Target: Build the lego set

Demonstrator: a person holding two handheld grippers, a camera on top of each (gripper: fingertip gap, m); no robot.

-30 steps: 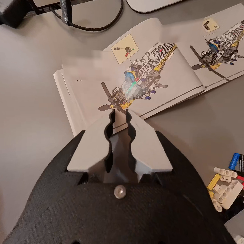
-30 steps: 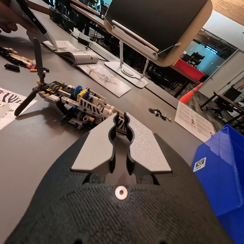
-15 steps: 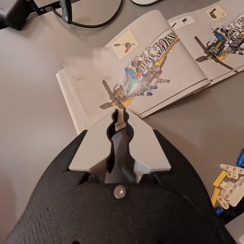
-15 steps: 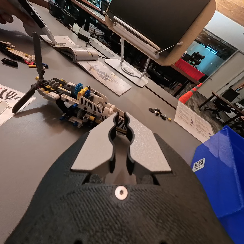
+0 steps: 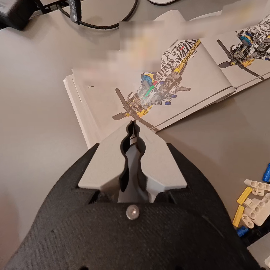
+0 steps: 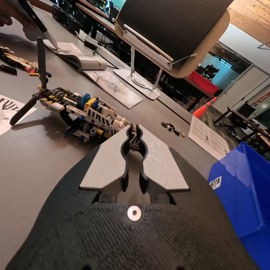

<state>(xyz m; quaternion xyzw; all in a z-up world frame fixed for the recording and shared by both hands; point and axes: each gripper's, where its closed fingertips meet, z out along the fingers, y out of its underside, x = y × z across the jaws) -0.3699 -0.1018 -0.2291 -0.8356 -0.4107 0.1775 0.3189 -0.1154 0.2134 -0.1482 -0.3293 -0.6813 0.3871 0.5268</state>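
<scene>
The part-built lego model, white with zebra stripes, blue gears and a dark propeller, lies on the grey table. My right gripper is shut on the model's striped tail, which shows between the fingers. My left gripper is shut, with its tips at the near edge of the open instruction booklet. The right wrist view shows it from the side, touching the booklet. Whether it pinches a page is hidden. Loose white, yellow and blue pieces lie to its right.
A black cable and a dark adapter lie beyond the booklet. In the right wrist view there are a sticker sheet, more loose pieces, small parts, a paper sheet, a blue bin and a monitor stand. Some 40 cm of space lies between my two pairs of fingers. It is some 15 cm from my right tips to the dark propeller.
My left gripper's fingers have closed from a clear gap until the tips meet, and it has shifted slightly over the booklet. The right gripper and model have barely moved.
</scene>
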